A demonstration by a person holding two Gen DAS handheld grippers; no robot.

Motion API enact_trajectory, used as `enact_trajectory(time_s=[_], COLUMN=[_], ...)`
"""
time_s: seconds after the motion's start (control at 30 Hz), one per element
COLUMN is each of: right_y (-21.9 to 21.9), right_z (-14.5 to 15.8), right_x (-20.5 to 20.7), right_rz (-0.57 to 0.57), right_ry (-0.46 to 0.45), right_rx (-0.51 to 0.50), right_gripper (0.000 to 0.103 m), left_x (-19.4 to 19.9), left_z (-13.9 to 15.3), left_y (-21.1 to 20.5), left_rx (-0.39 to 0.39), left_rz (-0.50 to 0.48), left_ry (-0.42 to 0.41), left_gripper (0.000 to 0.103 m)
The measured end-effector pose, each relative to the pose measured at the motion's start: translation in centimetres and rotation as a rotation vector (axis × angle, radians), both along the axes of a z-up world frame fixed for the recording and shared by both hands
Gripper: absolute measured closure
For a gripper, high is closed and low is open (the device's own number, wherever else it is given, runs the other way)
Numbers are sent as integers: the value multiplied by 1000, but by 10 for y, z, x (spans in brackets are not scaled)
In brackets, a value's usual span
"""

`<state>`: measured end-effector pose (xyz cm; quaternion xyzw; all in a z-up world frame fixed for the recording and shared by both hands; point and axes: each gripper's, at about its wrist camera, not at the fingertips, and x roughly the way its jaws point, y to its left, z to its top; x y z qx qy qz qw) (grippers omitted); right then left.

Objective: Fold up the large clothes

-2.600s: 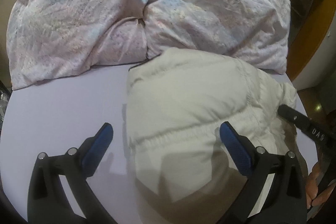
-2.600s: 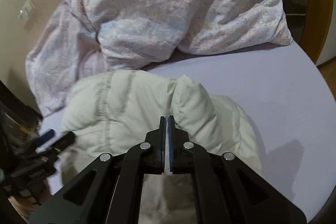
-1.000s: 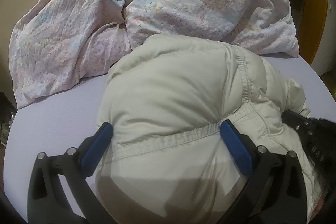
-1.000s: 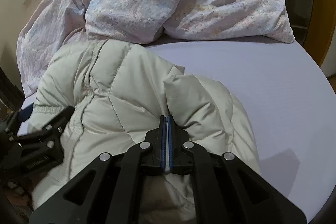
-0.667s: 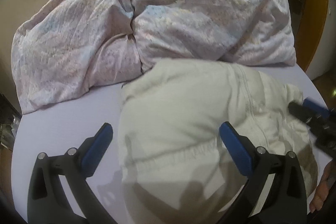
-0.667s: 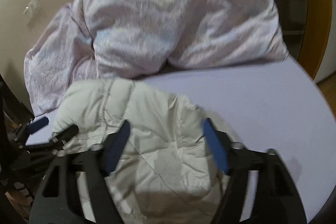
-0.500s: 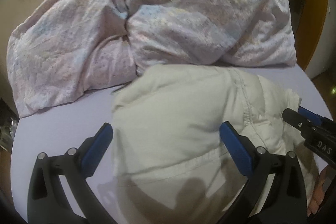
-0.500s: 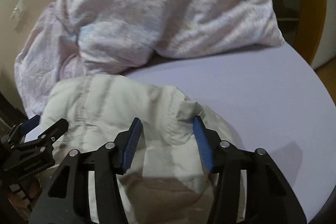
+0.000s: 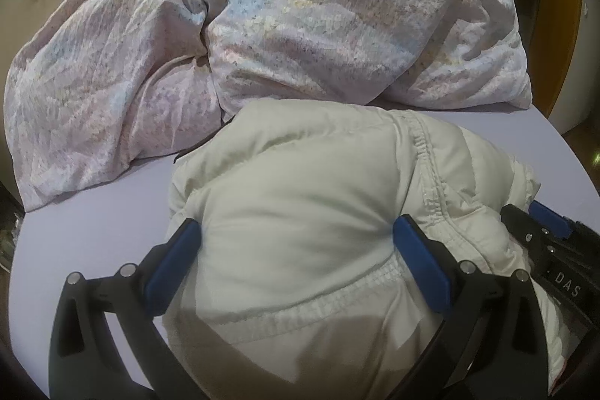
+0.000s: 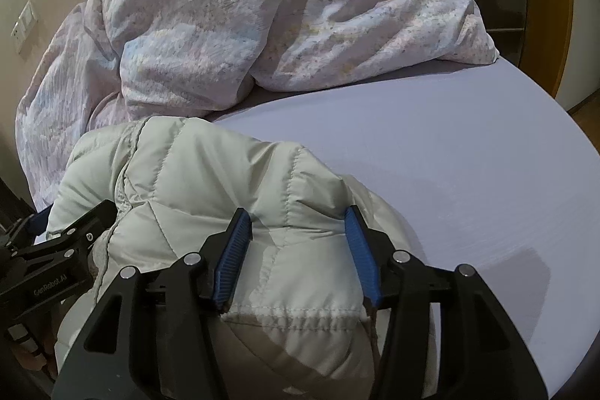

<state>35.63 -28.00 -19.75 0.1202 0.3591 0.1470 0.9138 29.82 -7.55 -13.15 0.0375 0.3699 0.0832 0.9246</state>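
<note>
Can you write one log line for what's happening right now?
left gripper: open | right gripper: open | puffy white jacket: bunched on bed

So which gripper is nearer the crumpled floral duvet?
Left. The left gripper straddles the puffer jacket close below the floral duvet; the right gripper sits at the jacket's far side, farther back.

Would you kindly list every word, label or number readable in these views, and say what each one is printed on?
"DAS": white letters on the black right gripper, seen in the left wrist view.
"GenRobot.AI": white print on the black left gripper, seen in the right wrist view.
The cream puffer jacket shows no text.
</note>
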Motion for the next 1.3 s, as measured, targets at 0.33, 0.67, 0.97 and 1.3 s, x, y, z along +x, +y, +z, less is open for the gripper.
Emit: enact_trajectory(time_s=[0.33, 0.67, 0.97, 1.3], right_y=[-2, 3, -31, -66], right_z=[-6, -1, 10, 21], right_x=[4, 10, 18, 4], right_rz=[-2, 8, 11, 108], right_ry=[-9, 40, 276, 414], right_rx=[31, -22, 52, 195], right_gripper=[47, 45, 11, 8], left_x=[3, 9, -18, -63], left_z=[-9, -11, 16, 33], left_y=[2, 3, 24, 93], left_rx=[-31, -32, -129, -337], left_rz=[9, 18, -25, 14], left_ry=[-13, 9, 62, 123], left_gripper=[2, 2, 2, 2])
